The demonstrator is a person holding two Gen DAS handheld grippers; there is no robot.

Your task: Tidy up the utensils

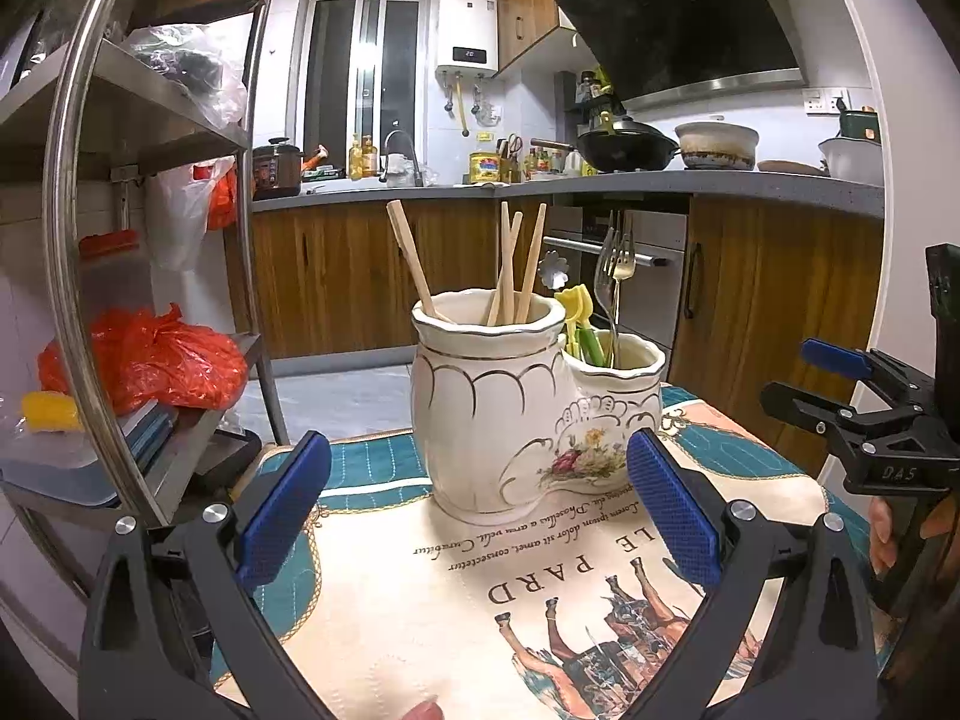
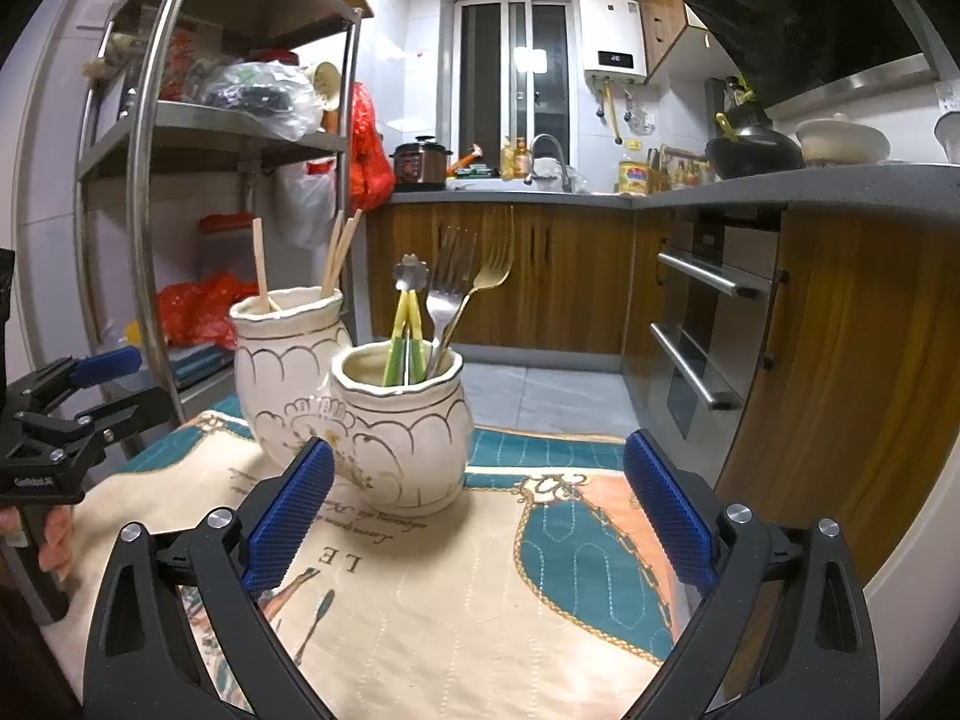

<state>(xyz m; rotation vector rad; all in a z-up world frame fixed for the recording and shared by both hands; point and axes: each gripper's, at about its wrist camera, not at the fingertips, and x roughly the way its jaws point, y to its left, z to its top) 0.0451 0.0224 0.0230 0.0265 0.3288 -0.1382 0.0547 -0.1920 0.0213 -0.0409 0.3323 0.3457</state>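
Observation:
A white ceramic double utensil holder (image 1: pixel 498 414) stands on a printed cloth; it also shows in the right wrist view (image 2: pixel 384 420). Its taller pot holds several wooden chopsticks (image 1: pixel 510 264) (image 2: pixel 336 252). Its lower pot holds forks (image 1: pixel 615 270) (image 2: pixel 456 288) and yellow-green handled utensils (image 1: pixel 579 324) (image 2: pixel 405 330). My left gripper (image 1: pixel 480 504) is open and empty, just in front of the holder. My right gripper (image 2: pixel 480 510) is open and empty, in front of the lower pot. Each gripper shows at the edge of the other's view (image 1: pixel 852 396) (image 2: pixel 78 396).
The printed cloth (image 1: pixel 420 600) (image 2: pixel 480 600) covers the table. A metal shelf rack (image 1: pixel 150 180) (image 2: pixel 180 150) with bags stands at left. Kitchen counter (image 1: pixel 600 183) and wooden cabinets (image 2: pixel 840 360) lie behind and right, with an oven (image 2: pixel 702 324).

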